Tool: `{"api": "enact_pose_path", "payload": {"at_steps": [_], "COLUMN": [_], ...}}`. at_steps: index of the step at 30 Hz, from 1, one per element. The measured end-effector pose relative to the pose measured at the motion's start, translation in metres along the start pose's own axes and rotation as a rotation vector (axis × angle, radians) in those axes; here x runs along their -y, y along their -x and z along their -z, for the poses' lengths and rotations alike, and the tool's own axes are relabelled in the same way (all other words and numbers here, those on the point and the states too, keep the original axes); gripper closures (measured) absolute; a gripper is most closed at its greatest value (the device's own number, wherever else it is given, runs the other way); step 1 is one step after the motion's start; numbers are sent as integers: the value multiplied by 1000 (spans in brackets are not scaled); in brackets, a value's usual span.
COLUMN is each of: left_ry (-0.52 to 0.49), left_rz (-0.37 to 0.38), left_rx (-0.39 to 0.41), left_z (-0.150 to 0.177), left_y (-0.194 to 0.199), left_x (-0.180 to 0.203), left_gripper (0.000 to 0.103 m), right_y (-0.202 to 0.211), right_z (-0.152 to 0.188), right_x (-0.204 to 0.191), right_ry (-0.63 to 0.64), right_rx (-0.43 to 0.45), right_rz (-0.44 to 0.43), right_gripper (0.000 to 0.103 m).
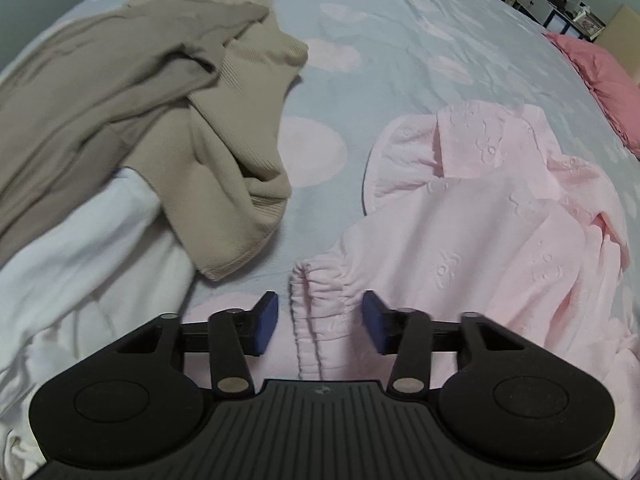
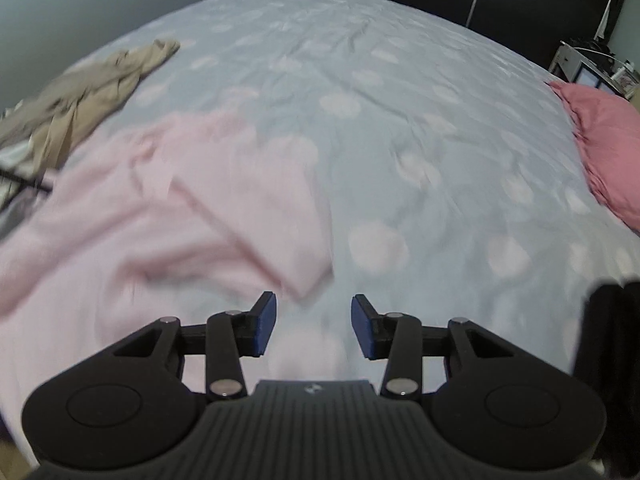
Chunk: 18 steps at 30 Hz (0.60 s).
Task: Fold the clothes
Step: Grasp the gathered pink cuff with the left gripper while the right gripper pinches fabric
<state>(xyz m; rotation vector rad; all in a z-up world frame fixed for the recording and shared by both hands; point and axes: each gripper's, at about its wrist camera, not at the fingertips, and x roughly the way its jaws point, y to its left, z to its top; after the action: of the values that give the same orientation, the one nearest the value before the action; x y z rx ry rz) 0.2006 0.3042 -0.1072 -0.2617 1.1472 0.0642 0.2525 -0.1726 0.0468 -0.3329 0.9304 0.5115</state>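
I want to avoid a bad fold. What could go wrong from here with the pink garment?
1. The left gripper, open, straddles only the gathered elastic cuff of the pale pink embroidered garment; it may pinch several layers.
2. The beige ribbed knit garment lies close and could be dragged along.
3. The right gripper is over the bare bedsheet.

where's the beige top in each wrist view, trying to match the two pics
Left wrist view: the beige top fills the upper left, crumpled, partly lying over a white garment.
Right wrist view: the beige top is small at the far left edge, beyond the pink garment.
Shared landmark: the coral pillow at the right edge of both.
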Motion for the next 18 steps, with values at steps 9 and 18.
{"api": "enact_pose_path", "payload": {"at_steps": [9, 18], "left_ry": [-51, -57], "left_rz": [-56, -83], "left_rx": [-27, -91], "left_z": [0, -13], "left_y": [-8, -4], "left_x": [10, 10], "left_gripper": [81, 95], "right_y": [-91, -164], "right_z": [-104, -167], "right_x": [-45, -101], "right_ry": [108, 194], "right_rx": [53, 68], "right_rz": [-73, -126], "right_gripper": [51, 25]}}
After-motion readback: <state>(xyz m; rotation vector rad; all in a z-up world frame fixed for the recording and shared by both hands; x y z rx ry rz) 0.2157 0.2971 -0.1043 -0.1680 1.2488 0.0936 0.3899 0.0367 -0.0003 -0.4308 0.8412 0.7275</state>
